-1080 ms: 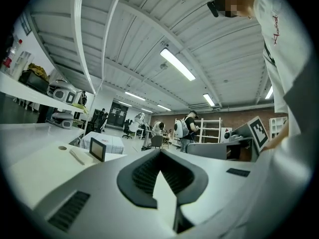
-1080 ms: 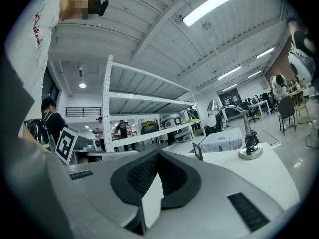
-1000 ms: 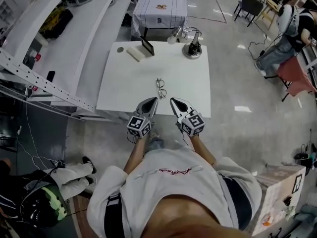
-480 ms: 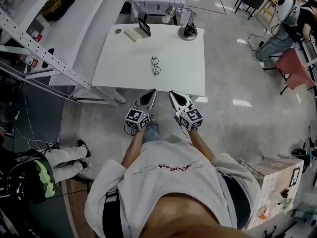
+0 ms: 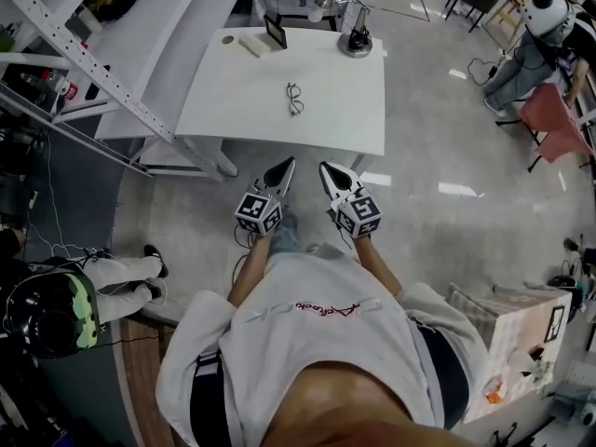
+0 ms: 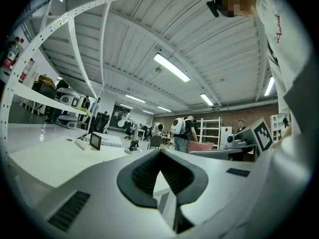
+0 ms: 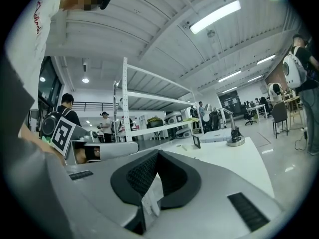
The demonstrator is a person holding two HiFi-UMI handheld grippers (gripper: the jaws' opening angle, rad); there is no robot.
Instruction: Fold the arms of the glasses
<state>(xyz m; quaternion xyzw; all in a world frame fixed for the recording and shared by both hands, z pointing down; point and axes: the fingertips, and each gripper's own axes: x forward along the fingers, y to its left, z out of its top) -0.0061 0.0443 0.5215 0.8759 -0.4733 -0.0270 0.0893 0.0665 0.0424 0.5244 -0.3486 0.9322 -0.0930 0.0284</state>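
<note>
- The left gripper and the right gripper both have their jaws closed on nothing.
- The glasses lie mid-table, well apart from both grippers.
- Risk: if the jaws arrive closed, they could push the thin frame away or bend an arm.

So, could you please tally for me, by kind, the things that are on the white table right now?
Glasses: 1
Small upright screen: 1
White flat block: 1
Small round disc: 1
Desk lamp: 1
Total: 5
</note>
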